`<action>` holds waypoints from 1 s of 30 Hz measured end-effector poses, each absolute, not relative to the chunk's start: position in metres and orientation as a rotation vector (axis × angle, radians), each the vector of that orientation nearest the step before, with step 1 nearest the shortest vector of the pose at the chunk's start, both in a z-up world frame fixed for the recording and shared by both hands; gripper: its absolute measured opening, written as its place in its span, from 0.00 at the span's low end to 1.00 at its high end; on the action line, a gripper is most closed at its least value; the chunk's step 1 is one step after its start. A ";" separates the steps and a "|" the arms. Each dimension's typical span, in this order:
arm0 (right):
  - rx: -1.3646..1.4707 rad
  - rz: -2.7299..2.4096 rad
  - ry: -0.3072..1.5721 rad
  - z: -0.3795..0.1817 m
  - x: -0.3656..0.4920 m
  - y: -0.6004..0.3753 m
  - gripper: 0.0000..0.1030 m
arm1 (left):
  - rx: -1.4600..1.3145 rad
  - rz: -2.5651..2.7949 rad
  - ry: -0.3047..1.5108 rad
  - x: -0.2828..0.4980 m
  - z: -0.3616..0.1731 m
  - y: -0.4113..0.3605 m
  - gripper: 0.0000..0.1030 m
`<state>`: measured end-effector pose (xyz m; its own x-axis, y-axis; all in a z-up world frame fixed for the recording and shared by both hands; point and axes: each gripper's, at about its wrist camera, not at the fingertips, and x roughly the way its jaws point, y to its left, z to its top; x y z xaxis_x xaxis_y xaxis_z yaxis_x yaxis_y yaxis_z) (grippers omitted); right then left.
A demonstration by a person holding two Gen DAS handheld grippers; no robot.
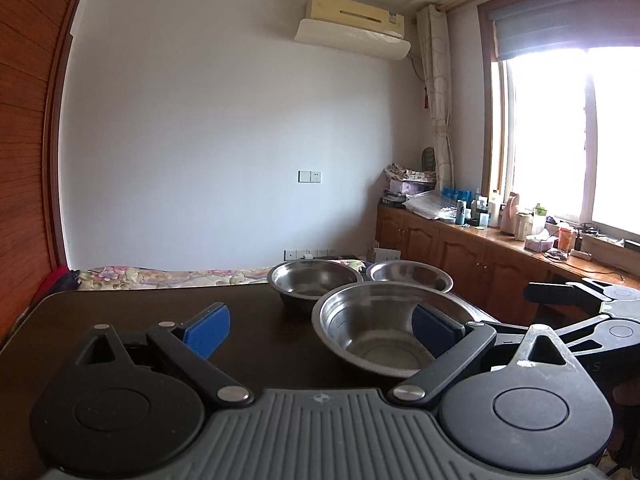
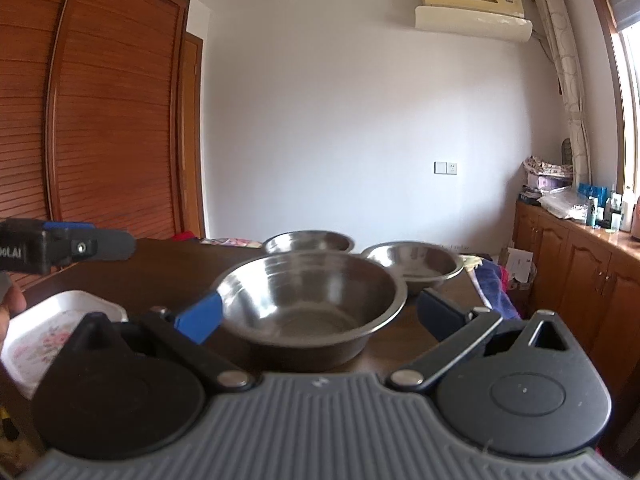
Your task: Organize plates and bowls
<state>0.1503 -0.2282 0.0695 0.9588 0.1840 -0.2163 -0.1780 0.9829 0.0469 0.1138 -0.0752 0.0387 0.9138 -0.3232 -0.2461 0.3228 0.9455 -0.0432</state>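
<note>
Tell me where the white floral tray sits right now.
The white floral tray shows only in the right wrist view, low at the left edge, on the dark table left of the nearest steel bowl.

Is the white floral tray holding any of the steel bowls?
No. In the right wrist view the white floral tray sits bare at left, and all three round steel bowls stand apart on the dark wooden table.
</note>
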 end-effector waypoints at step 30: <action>0.068 0.347 0.500 0.058 0.257 -0.289 0.66 | -0.031 -0.267 0.493 0.178 0.013 -0.126 0.86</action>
<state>0.2570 -0.2892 0.0583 0.8207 0.3419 -0.4578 -0.3091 0.9395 0.1475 0.1780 -0.1256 0.0127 0.8470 -0.2605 -0.4635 0.2458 0.9648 -0.0931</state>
